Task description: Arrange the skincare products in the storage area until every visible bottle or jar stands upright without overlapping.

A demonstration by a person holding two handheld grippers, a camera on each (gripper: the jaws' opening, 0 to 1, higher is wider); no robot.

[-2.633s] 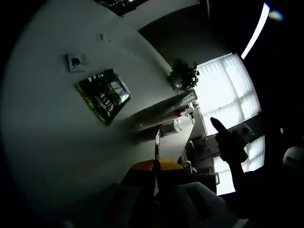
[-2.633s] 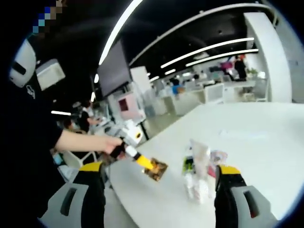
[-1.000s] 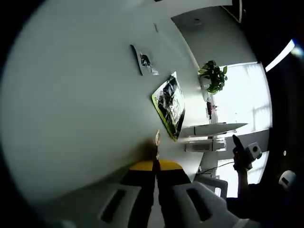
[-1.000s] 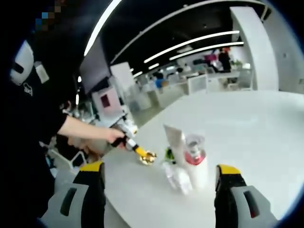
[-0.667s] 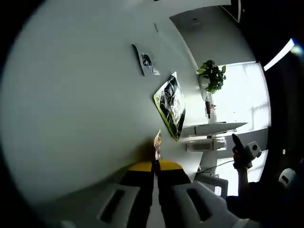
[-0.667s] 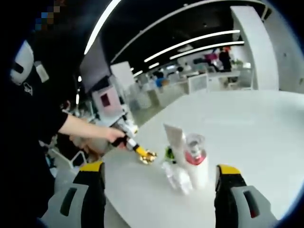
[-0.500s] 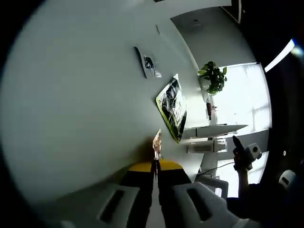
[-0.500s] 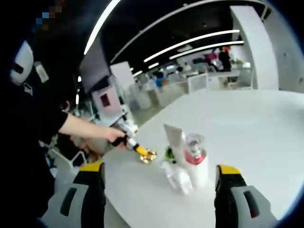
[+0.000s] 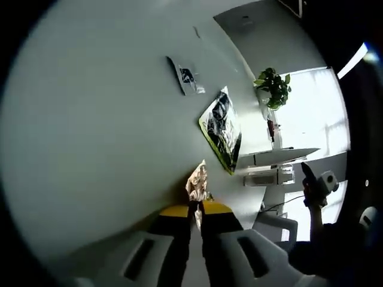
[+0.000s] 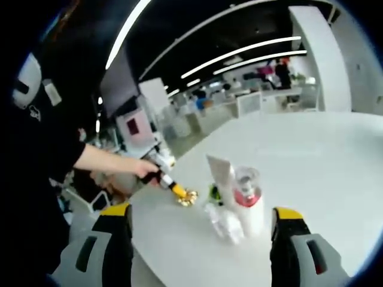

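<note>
grey fingers (image 10: pixel 116 254) w/ yellow tips, black short sleeve (image 10: pixel 54 156)

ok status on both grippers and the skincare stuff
Left gripper shut on a gold crinkly packet, low over the white table. Right gripper open, empty. Bottles and tube clustered upright. Nothing in the way.

1. The worktop (image 10: pixel 311 173) is showing a smooth, matt white surface, catching only soft light.
2. The clear plastic bottle (image 10: pixel 222 223) is glinting, see-through.
3. The white bottle (image 10: pixel 248 206) is looking like smooth, glossy plastic under a transparent cap.
4. The crinkled gold foil piece (image 9: pixel 197 182) is shining between the left hand-held gripper (image 9: pixel 195 216)'s yellow pads.
5. The green-edged packet (image 9: pixel 222 129) is reflecting glossily, like film.
</note>
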